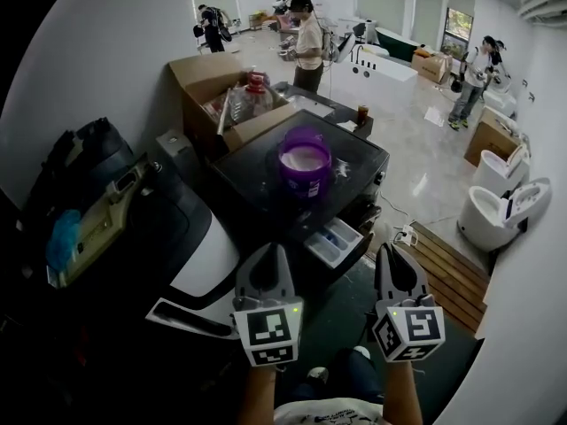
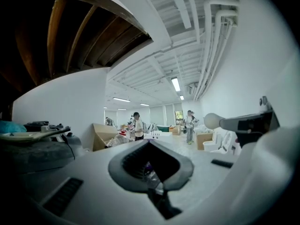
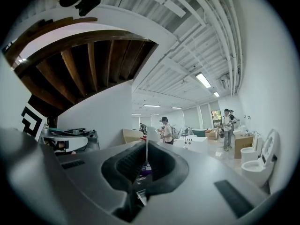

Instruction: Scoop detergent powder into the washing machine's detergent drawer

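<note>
A purple detergent tub (image 1: 306, 162), open with white powder inside, stands on the dark top of the washing machine (image 1: 257, 180). The machine's detergent drawer (image 1: 332, 242) is pulled out at the front, its light compartments showing. My left gripper (image 1: 268, 251) is held low in front of the machine, just left of the drawer, with jaws together and nothing in them. My right gripper (image 1: 391, 251) hangs to the drawer's right, also shut and empty. In the left gripper view (image 2: 149, 142) and the right gripper view (image 3: 146, 142) the tips meet, and a bit of purple shows behind them.
An open cardboard box (image 1: 213, 87) with jars sits behind the machine. A dark appliance with clutter (image 1: 97, 202) stands at the left. A wooden platform (image 1: 452, 273) and white toilets (image 1: 496, 211) lie at the right. People (image 1: 307, 42) stand farther back by a white bathtub (image 1: 376, 69).
</note>
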Tool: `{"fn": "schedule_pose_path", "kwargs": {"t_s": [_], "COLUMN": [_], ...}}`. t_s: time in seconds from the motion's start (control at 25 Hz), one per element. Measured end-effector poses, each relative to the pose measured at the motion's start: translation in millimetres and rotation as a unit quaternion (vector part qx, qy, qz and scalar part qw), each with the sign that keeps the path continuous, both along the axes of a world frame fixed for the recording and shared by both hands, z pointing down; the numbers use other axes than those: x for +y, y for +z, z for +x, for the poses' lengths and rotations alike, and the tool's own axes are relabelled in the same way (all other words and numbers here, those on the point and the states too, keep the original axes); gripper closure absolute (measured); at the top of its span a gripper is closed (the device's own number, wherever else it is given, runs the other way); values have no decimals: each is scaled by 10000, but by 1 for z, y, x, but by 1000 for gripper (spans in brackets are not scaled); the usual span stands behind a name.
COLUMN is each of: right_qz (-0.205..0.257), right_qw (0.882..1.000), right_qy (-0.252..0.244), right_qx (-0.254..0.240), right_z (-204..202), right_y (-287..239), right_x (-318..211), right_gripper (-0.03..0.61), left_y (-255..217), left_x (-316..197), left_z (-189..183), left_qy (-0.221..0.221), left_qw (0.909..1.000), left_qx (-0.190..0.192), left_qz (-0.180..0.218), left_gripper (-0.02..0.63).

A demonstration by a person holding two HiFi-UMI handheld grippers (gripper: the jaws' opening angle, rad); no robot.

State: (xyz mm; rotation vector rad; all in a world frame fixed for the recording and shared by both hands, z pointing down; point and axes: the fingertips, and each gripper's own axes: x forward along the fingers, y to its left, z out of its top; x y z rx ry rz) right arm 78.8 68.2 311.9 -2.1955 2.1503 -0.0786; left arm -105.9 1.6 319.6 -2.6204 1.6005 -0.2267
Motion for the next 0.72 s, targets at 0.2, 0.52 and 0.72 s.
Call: {"fn": "schedule_pose_path", "kwargs": {"t_s": [0.2,0.52,0.72], "right_qz": [-88,-112,-44], "right_qw": [9999,9992,9982], "right_qy": [-106,-380,-595], "right_qx": [-15,-16,-54], "right_z": [9,30,45], "right_y": [5,8,4], "right_x": [-26,-80,-129], "right_gripper": [558,558,558], "left_y": [8,16,11], "left_x": [-22,-67,-105], "left_z": [7,25,37], "left_qy": [-54,-311,-567], "left_qw": [9999,9994,9983], "left_qx": [-9,-47,-70], "left_qz": [-96,-160,-118], "left_gripper": [612,611,611]}}
